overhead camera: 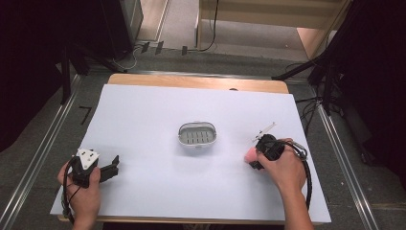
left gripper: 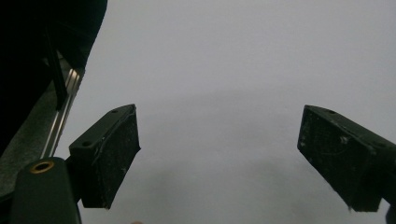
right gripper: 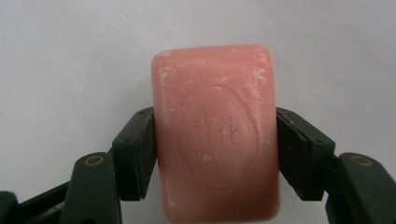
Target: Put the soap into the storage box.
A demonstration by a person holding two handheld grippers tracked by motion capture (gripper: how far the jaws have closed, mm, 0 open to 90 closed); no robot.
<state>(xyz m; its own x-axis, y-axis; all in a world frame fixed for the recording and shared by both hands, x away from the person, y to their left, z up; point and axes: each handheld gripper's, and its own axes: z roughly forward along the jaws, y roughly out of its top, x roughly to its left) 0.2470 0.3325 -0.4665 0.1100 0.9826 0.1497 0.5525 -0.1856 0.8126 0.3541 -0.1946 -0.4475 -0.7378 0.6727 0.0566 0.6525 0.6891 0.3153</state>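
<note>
- The pink soap bar (right gripper: pixel 215 133) sits squarely between the right gripper's (right gripper: pixel 215 154) two black jaws, and both pads are pressed flat against its long sides: that is a firm clamp on the bar.
- Its top face carries a stamped oval seal with raised characters in the middle, and there are pale scuffs along the upper corners and edges.
- The bar lies on the white sheet (overhead camera: pixel 158 120), near the sheet's right side in the high view, where a sliver of pink (overhead camera: pixel 250 155) peeks out just left of the right gripper (overhead camera: pixel 258 160).
- The person's right hand (overhead camera: pixel 285 165) wraps the gripper body from behind, with the cable looping off to the right of the wrist.
- Just beyond that gripper, a small thin pale object (overhead camera: pixel 264 130) lies on the sheet; too small to say what it is.
- Out in the middle of the sheet stands the grey soap dish (overhead camera: pixel 197 134), an oval tray with a slotted floor, well apart from the bar.
- Far over on the near left, the left gripper (overhead camera: pixel 109 171) rests low over the sheet in the left hand (overhead camera: pixel 84 189), grey three-cornered plate on top.
- In the left gripper view (left gripper: pixel 219 158) its jaws stand apart with bare white sheet between them, gripping nothing.
- A wooden table edge (overhead camera: pixel 201 81) shows beyond the sheet's far side.
</note>
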